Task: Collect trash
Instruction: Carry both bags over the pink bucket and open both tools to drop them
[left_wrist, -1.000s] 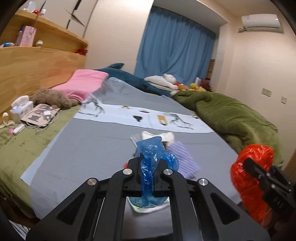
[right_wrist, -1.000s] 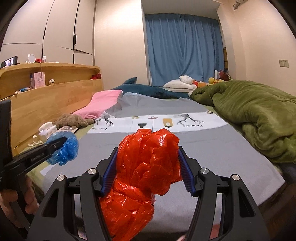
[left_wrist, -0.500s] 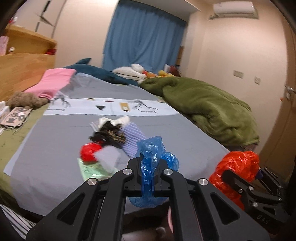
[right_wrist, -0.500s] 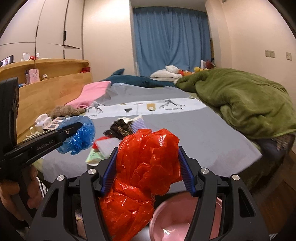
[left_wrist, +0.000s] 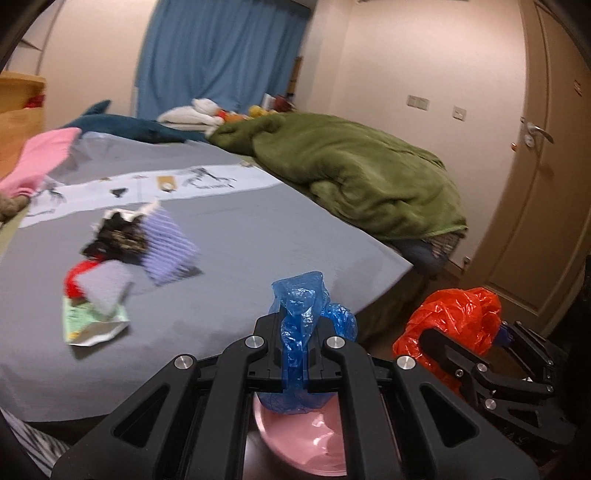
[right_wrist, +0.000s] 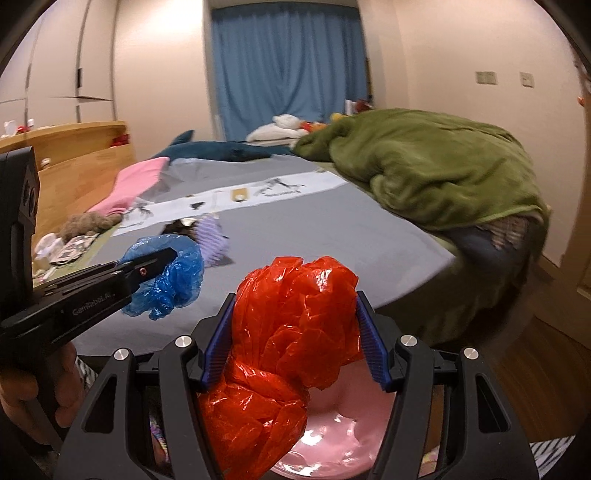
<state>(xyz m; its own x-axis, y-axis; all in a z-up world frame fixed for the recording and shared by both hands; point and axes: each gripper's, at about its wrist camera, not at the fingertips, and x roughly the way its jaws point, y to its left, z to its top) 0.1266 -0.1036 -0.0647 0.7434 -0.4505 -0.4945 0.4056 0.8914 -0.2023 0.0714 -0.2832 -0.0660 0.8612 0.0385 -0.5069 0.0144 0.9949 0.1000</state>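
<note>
Blue bag (left_wrist: 303, 325): crinkled, see-through, clamped by left gripper (left_wrist: 295, 354), lower centre.
Red bag (right_wrist: 295, 332): crumpled, glossy, squeezed by right gripper (right_wrist: 293, 339) above pink bin (right_wrist: 340, 439).
Right view only: hand (right_wrist: 22, 398), lower left.

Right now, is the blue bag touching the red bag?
Apart. In the right wrist view, grey bedsheet shows between the blue bag in the left gripper and the red bag in the right gripper.
</note>
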